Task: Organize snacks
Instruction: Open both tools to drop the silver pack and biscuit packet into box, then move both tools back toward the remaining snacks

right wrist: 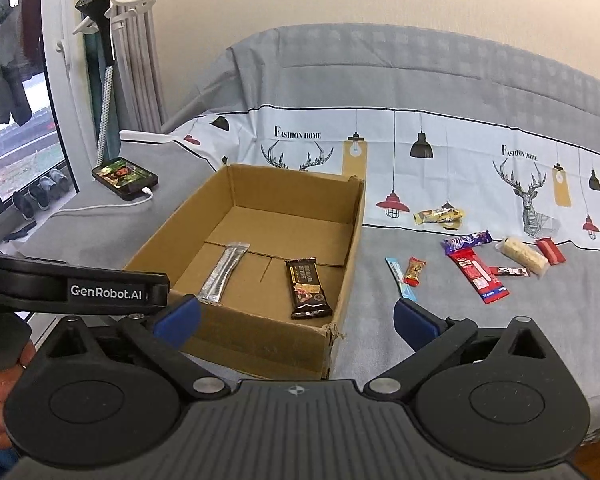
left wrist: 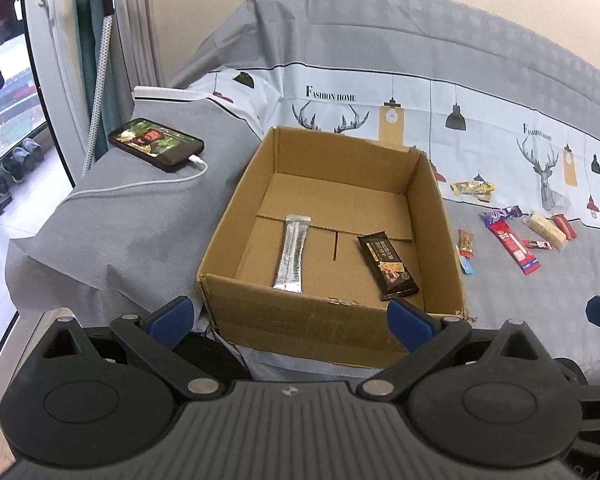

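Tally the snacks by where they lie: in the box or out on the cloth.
In the cardboard box: 2, a silver stick pack and a dark chocolate bar.
On the cloth: 8, among them a blue strip, a small red candy, a long red pack, a purple bar and a rice bar.
Total: 10

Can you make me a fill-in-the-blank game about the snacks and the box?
1. The cardboard box has ___ snacks inside it.
2. The silver stick pack lies to the ___ of the dark brown bar in the right wrist view.
3. The phone is plugged into a ___ cable.
4. The right gripper is ___, holding nothing.

Missing words: two; left; white; open
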Demonstrator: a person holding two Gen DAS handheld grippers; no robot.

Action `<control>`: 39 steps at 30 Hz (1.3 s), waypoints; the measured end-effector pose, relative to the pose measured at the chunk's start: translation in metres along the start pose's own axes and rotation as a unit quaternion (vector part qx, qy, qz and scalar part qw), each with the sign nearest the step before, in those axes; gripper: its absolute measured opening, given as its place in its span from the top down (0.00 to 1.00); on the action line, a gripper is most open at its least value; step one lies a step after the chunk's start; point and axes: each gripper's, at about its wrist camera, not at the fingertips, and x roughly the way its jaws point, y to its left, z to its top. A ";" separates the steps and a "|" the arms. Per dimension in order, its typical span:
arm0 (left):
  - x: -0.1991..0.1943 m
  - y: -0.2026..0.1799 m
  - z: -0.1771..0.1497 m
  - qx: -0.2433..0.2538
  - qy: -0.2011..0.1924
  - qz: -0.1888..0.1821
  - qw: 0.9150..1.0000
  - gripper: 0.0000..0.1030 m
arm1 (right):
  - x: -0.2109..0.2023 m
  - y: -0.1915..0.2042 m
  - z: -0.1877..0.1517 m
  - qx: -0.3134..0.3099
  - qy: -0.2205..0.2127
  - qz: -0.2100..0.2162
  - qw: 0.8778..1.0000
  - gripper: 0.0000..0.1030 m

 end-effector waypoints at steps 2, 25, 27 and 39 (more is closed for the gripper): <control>-0.001 0.001 0.000 0.000 0.001 0.000 1.000 0.00 | 0.000 -0.001 0.000 0.003 0.002 0.000 1.000 0.01; 0.006 -0.005 -0.001 0.012 0.019 0.009 1.000 0.00 | 0.004 -0.010 -0.004 0.026 0.013 0.007 1.000 0.01; 0.008 -0.007 0.000 0.014 0.025 0.009 1.000 0.00 | 0.006 -0.013 -0.004 0.030 0.014 0.009 0.999 0.01; 0.024 -0.025 -0.002 0.048 0.057 0.014 0.997 0.00 | 0.017 -0.038 -0.011 0.076 0.031 0.016 0.996 0.01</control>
